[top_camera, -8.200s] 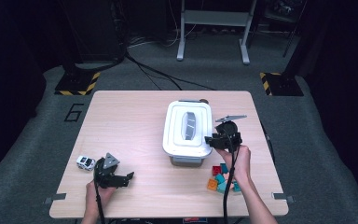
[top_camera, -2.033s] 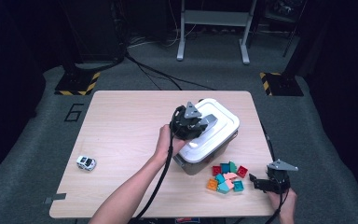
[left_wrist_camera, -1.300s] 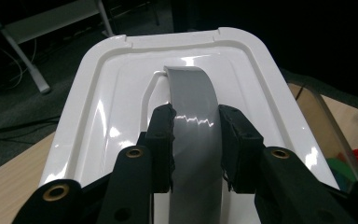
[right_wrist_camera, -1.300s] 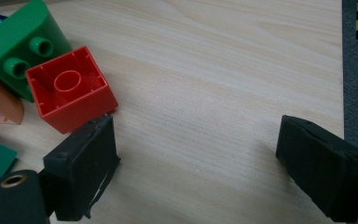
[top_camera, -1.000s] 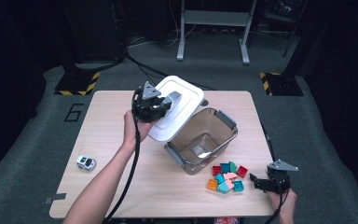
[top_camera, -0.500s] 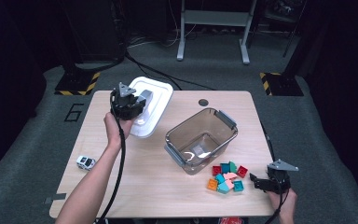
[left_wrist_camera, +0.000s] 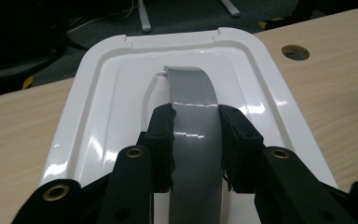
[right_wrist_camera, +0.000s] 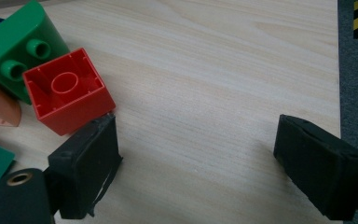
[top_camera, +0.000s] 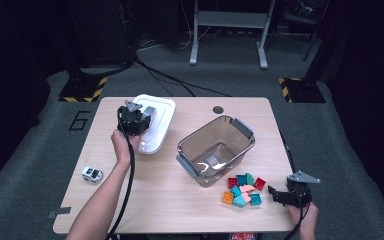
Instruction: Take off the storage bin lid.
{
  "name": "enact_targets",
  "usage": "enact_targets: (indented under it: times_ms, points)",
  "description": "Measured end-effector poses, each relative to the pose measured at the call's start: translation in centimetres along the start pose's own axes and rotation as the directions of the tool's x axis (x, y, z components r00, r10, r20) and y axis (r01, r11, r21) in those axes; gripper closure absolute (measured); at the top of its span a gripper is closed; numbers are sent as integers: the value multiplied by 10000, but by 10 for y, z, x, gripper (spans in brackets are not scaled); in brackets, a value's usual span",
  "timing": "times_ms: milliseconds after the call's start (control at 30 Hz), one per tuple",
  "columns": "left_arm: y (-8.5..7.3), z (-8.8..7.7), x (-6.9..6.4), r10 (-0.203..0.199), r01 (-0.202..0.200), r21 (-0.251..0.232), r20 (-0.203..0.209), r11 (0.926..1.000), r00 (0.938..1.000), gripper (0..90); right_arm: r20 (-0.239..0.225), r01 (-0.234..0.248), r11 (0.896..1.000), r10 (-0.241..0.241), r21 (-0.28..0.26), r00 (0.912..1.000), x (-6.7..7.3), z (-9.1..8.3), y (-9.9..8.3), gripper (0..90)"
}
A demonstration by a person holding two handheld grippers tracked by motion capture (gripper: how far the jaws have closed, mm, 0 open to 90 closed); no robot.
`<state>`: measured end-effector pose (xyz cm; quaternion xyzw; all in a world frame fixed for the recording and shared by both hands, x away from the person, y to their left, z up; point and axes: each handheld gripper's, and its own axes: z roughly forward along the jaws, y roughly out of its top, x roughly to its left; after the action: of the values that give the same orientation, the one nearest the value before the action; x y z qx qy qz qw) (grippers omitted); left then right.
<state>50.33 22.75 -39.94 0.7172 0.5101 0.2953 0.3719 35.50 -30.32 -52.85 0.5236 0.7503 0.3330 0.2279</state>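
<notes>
Left tool clamped on grey handle of white lid, jaws pressed against both sides of the strap. Lid carried at far-left of worktop, well apart from open clear bin; whether lid already rests on the wood cannot be told from the high view.

Right tool standing wide, nothing between the jaws, parked at near-right corner of worktop just beside the pile of coloured blocks. In the right gripper view, left jaw touching or nearly touching the red block, green block just behind it.

Risks from here:
- Lid overhang. Far edge of lid close to worktop edge; release there likely to tip lid onto the floor.
- Handle flex. Strap looks thin and bowed; fast set-down may let lid swing and slap the wood.
- Cable drag. Trailing cable of left tool running along the forearm; possible snag on small toy car during withdrawal.
- Block scatter. Any sideways shift of right tool likely to push red block into the pile.
- Bin nudge. Bin unlatched and light-looking; brushing by a forearm likely to slide it.

Writing: large "6" marked on floor mat left of worktop. No brand or label legible on lid, bin or blocks.
</notes>
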Motion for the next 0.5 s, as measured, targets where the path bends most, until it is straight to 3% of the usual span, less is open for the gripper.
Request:
enact_targets:
  times_ms: [133, 267, 500]
  points:
    - [-13, 12, -3, -358, 361, 217, -171, 9991, 9992, 672, 2, -3, 10000, 3, -12, 10000, 0, 0, 0, 135]
    - [-30, 22, -5, -467, 489, 560, -388, 9972, 9982, 672, 20, 1, 10000, -1, -9, 10000, 0, 0, 0, 135]
    - [-60, 39, -5, -884, 944, 1053, -601, 9900, 9943, 672, 14, 0, 10000, 0, -9, 10000, 0, 0, 0, 135]
